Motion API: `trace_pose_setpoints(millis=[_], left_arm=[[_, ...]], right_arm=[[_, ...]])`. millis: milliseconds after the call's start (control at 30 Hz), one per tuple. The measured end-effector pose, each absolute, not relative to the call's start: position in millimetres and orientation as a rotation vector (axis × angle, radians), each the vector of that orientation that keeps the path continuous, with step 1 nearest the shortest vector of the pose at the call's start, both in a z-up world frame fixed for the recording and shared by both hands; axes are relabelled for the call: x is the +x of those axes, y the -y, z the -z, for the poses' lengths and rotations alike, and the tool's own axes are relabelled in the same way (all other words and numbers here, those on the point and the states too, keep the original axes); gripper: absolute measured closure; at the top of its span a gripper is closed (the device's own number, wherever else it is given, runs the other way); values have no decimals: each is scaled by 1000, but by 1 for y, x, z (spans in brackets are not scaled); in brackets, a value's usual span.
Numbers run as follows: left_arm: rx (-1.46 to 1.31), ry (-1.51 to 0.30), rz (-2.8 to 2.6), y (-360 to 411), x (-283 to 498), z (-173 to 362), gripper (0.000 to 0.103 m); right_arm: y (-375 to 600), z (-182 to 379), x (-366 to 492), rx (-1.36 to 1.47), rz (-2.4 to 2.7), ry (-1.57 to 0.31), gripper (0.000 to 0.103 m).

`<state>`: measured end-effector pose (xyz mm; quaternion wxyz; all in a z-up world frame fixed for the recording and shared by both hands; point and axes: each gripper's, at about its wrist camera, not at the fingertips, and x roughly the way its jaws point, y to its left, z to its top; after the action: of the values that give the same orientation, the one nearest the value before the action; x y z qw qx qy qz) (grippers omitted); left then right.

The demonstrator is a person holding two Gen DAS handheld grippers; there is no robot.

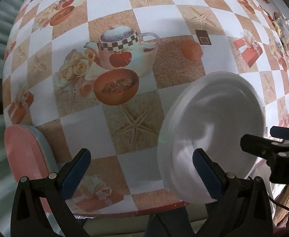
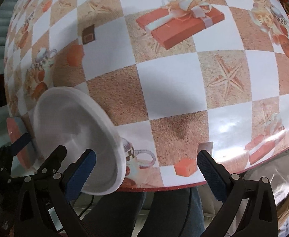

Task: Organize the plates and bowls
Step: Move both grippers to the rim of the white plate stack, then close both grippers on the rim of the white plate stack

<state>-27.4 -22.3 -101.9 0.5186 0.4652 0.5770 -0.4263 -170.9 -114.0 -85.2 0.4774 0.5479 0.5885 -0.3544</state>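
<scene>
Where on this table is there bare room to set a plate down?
The wide middle and far tablecloth lies bare, beyond the white bowl. The near right side, past the right tongs, is bare too. It is crowded only at the near left edge, where the pink plates sit beside the bowl and the open left tongs.

Checkered table [image 1: 109, 122] bears white bowl [image 1: 213, 130], pink plate [image 1: 24, 154].

Tablecloth [image 1: 112, 31] centre & far side free, white bowl [image 1: 213, 130] near edge, pink plate [image 1: 24, 152] left corner.
</scene>
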Motion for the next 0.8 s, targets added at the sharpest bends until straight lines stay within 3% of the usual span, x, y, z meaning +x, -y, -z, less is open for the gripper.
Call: trace_pose_setpoints(millis=[800], left_arm=[[1110,-1469,1019,13,-23,151,0]], right_arm=[[103,121,-140,1332,827,-1445,0]])
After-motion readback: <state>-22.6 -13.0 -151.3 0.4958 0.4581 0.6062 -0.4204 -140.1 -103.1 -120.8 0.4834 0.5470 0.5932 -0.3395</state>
